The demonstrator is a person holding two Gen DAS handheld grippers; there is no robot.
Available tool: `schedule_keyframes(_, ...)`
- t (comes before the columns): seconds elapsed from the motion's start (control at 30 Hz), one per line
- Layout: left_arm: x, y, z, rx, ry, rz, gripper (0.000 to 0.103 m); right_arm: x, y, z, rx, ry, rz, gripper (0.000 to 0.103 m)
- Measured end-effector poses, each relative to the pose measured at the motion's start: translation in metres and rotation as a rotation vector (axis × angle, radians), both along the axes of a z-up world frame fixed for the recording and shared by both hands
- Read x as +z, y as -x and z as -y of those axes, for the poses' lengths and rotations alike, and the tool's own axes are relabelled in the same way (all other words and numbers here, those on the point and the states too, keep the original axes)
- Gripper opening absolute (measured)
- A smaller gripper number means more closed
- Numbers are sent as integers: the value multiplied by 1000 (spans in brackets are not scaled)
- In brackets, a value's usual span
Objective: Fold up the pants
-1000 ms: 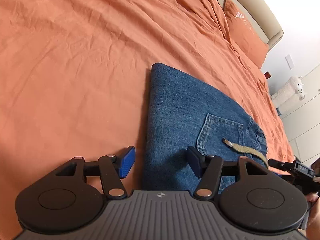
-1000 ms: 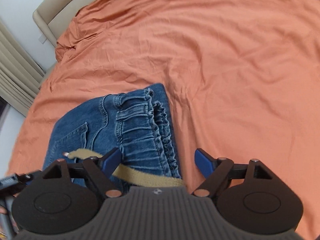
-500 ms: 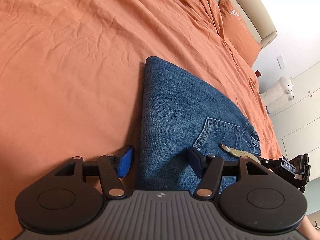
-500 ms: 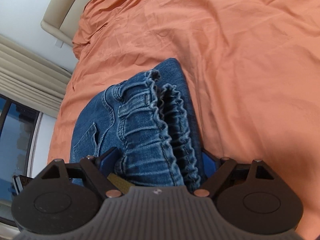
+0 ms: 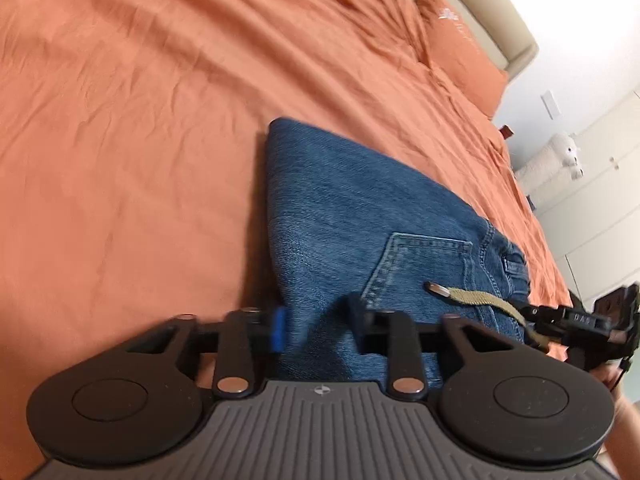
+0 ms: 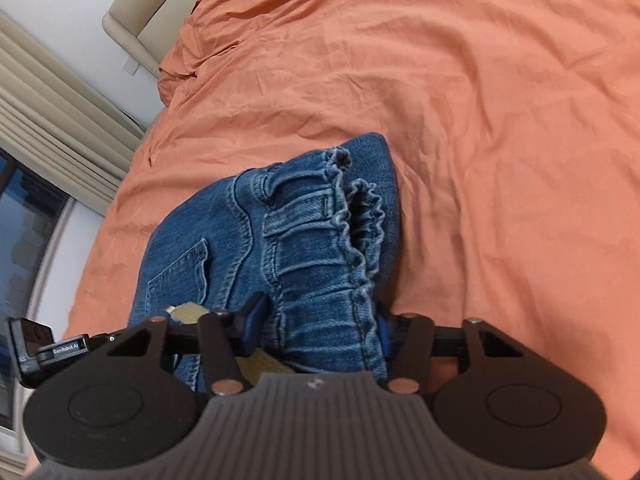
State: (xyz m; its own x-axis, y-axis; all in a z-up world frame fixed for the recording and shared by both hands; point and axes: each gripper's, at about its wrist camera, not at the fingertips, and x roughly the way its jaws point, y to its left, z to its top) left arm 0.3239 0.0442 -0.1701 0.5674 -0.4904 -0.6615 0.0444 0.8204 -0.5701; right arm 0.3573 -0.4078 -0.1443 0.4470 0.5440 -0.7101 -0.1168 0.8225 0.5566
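Lying folded on the orange-sheeted bed [image 5: 160,120], the blue denim pants [image 5: 360,220] are gripped at both ends: the left hand-held gripper [image 5: 316,330] has just closed on the folded edge, the right hand-held gripper [image 6: 316,330] on the ruffled elastic waistband [image 6: 352,240].

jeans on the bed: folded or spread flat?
Folded. The jeans lie as a compact stack on the orange bedsheet, with a doubled ruffled waistband and one folded edge far from the camera.
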Motion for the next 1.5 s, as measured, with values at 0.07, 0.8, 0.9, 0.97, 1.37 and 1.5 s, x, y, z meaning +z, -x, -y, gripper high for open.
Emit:
schedule_keyframes(0.07, 5, 3, -1, 5, -2, 22, 8, 13, 4, -6, 16, 42, 22, 41)
schedule_keyframes(0.8, 91, 67, -56, 62, -95, 192, 6, 113, 64, -102, 112, 136, 131, 32)
schedule_keyframes(0.9, 102, 78, -73, 85, -125, 220, 6, 112, 70, -126, 124, 105, 136, 32)
schedule_keyframes(0.97, 109, 84, -84, 102, -157, 240, 6, 109, 72, -141, 128, 77, 136, 32)
schedule_keyframes(1.37, 112, 76, -138, 190, -286, 275, 6, 70, 54, -233, 150, -76, 113, 32)
schedule_keyframes(1.5, 92, 64, -146, 192, -312, 232, 6, 48, 45, -244, 151, -96, 87, 32)
